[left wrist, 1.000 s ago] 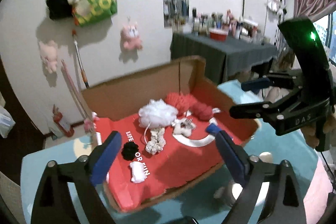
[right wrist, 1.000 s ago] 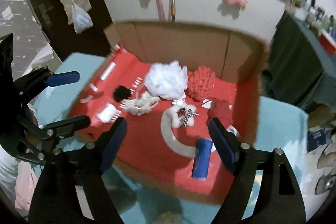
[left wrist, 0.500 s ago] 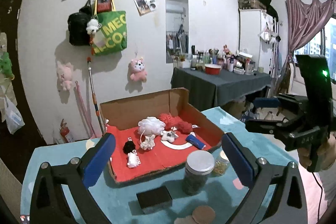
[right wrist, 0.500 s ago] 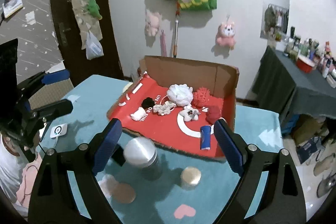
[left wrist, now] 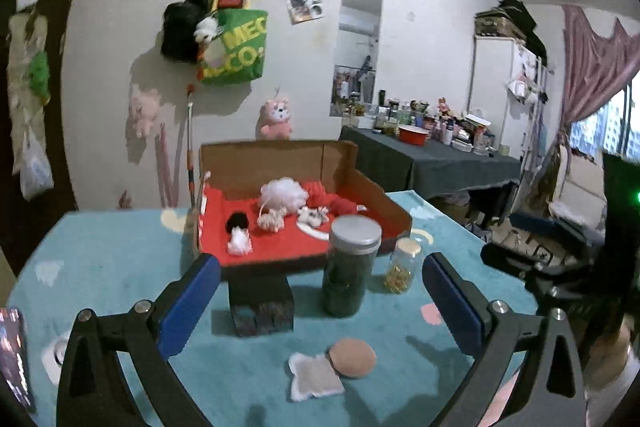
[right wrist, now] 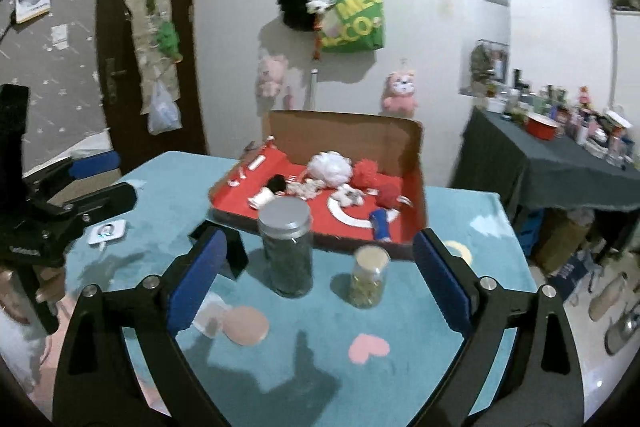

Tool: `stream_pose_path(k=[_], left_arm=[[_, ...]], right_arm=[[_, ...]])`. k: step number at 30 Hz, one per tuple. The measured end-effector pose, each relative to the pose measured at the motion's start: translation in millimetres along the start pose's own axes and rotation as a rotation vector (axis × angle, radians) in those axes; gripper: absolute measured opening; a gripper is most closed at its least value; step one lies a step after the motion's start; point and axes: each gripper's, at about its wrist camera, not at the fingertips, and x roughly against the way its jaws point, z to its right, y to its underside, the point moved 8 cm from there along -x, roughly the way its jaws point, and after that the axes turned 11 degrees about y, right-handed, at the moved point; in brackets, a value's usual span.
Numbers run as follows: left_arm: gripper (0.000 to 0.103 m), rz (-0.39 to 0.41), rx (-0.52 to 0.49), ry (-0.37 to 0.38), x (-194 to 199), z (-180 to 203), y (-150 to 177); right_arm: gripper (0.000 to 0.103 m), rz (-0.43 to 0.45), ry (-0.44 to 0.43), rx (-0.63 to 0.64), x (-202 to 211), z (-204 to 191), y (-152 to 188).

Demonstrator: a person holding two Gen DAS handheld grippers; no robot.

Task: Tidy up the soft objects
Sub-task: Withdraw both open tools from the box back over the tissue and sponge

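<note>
A cardboard box with a red lining sits at the far side of the teal table. In it lie soft things: a white pouf, a black pom-pom, a red pouf, a white knit piece and a blue roll. My left gripper is open and empty, well back from the box. My right gripper is open and empty too, also back over the table's near part.
Between grippers and box stand a tall dark jar with a grey lid, a small jar and a black block. A tan disc and a white pad lie nearer. A small white device lies left.
Both grippers have pulled back and away from the box, from right over it to the table's near side. The jars, block and disc have come into view. Both stayed open and empty.
</note>
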Motion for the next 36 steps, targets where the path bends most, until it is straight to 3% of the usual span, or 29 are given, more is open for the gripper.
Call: stream_pose_path(k=[7, 17, 36], left_arm=[[0.103, -0.021, 0.056, -0.039, -7.2, -2.6, 45.4], [0.103, -0.092, 0.096, -0.115, -31.1, -14.8, 99.2], [0.103, -0.222, 0.104, -0.169, -58.3, -30.0, 146.1]], right_arm=[[0.095, 0.009, 0.120, -0.013, -3.0, -1.9, 52.2], [0.095, -0.067, 0.168, -0.061, -25.9, -0.3, 107.0], [0.095, -0.202, 0.167, -0.099, -53.8, 1.0, 158.4]])
